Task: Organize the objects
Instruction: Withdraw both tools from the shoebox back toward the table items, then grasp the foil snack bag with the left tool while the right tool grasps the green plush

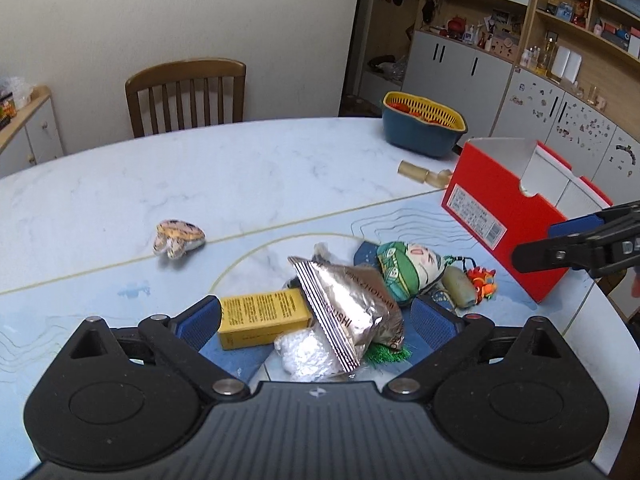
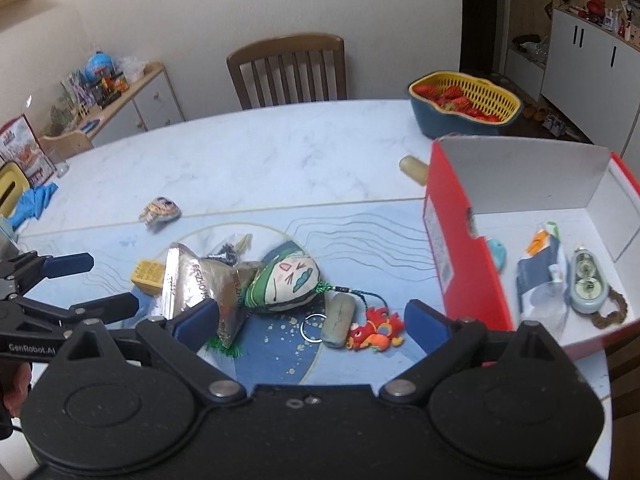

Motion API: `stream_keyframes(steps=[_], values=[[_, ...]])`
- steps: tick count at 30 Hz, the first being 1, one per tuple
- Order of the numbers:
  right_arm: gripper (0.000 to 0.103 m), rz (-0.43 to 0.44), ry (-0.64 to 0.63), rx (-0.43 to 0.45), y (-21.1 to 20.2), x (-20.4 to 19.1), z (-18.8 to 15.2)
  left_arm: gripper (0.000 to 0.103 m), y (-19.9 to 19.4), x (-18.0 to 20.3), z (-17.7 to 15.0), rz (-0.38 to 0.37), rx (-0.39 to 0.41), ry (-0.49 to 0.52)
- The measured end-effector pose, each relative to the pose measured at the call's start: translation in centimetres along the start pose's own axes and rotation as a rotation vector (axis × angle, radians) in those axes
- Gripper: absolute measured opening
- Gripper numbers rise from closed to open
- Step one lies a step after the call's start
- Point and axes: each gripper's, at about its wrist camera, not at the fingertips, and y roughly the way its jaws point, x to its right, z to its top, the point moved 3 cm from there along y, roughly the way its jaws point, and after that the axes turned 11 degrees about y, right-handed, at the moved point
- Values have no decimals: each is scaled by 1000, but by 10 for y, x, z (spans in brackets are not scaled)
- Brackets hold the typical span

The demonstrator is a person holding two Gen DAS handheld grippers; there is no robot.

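Both grippers open: left gripper [image 1: 316,320] w/ foil pouch [image 1: 348,308] between fingers, shd pinch mid-body; right gripper [image 2: 312,320] idle nr red box [image 2: 460,248].

Both wrist views looked forward, close above the counter [image 1: 240,184], sharing the clutter beside the red box [image 2: 460,248].

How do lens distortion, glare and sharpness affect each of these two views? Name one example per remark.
Left wrist view: fisheye bends the table edge into an arc; the silver foil packet glares with reflected light; the far shelves look soft. Right wrist view: the red box walls bow outward; the foil packet shines again; the strawberry basket stays fairly clear.
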Motion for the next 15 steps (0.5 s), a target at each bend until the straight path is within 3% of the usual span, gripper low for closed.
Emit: stream_keyframes(steps=[6,15], values=[[99,-17,-35,-34,31,-6,2,102,18,9,-4,-28,-12,11],[98,-31,-99,-66,64,-13,8,102,42,27,-4,-7,0,146]])
